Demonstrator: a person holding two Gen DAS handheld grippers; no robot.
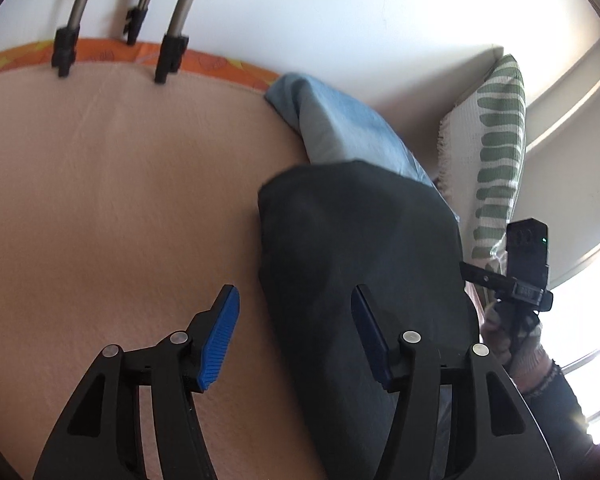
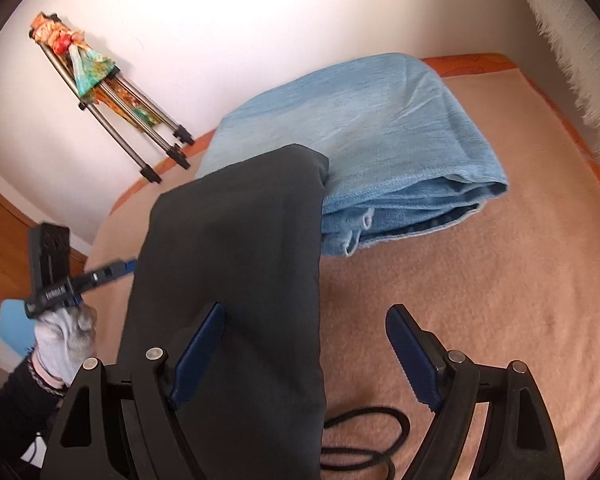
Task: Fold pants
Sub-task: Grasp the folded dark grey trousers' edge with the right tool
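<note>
Dark pants (image 1: 360,264): folded into a long narrow strip, lying on the peach blanket (image 1: 112,200); their far end rests on the folded blue jeans (image 2: 380,136).
Blue jeans: folded in a thick stack, at the far end of the dark pants, close to the white wall (image 2: 220,32).
Left gripper (image 1: 296,328): jaws spread, nothing pinched; its edge straddles the dark pants' left side, one blue pad (image 1: 220,336) over bare blanket, the other over the dark cloth. Whether that pad touches the cloth, I cannot tell.
Right gripper (image 2: 304,356): jaws spread wide, nothing pinched; it straddles the dark pants' right edge, left pad over the cloth, right pad over the blanket.
Hands: a grey-gloved hand (image 2: 60,340) with a dark sleeve holds the left gripper's handle, left of the dark pants; another gloved hand (image 1: 512,344) holds the right gripper's, right of them.
Black cable (image 2: 364,432): looped on the blanket just right of the dark pants' near end.
Striped pillow (image 1: 496,148): white with green bars, propped up right of the dark pants, beyond the jeans.
Metal stand legs (image 1: 168,12): leaning on the wall, well beyond the pants' left side, feet at the blanket's orange border (image 1: 220,64).
</note>
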